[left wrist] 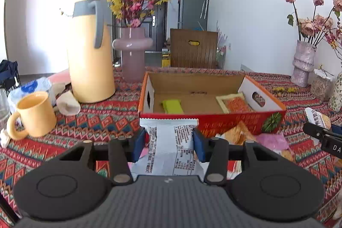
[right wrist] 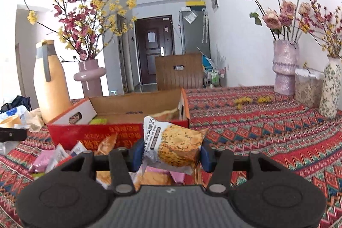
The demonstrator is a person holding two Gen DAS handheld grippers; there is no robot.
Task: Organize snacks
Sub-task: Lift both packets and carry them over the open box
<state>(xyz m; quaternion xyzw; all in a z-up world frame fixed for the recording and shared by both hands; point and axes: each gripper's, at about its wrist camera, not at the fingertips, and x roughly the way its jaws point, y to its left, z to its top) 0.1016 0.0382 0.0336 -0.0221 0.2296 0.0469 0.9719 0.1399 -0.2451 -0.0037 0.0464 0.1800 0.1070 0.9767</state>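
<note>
Nearest us, our left gripper (left wrist: 170,143) is clamped on a white packet (left wrist: 171,149), its printed back facing the camera and its crimped top edge just in front of the red box (left wrist: 213,121). Our right gripper (right wrist: 171,154) grips a cracker packet (right wrist: 178,143), white with a picture of a golden cracker, tilted between the blue pads (right wrist: 137,155).

Under and just past both grippers a loose pile of snacks (right wrist: 64,155) lies on the patterned cloth (right wrist: 267,131), orange and pink wrappers touching the box's near wall. In the left view the tip of the right gripper shows at the right edge, with its packet.

The box stands open on the cloth. Inside it a green bar (left wrist: 172,106) lies left of centre, and an orange packet (left wrist: 235,103) leans in the right end beside the handle hole.

Left of the box a yellow mug (left wrist: 34,114) stands near crumpled paper (left wrist: 68,103), with a yellow jug (left wrist: 90,52) behind them. A pink vase (left wrist: 133,52) of pink and yellow blossoms stands just beside the jug. Far right on the cloth stands a glittery vase (right wrist: 285,66) of faded roses, then a clear jar (right wrist: 307,87) and a floral vase (right wrist: 331,87). Beyond the table are a wooden chair (right wrist: 179,71) and a dark door (right wrist: 155,46).
</note>
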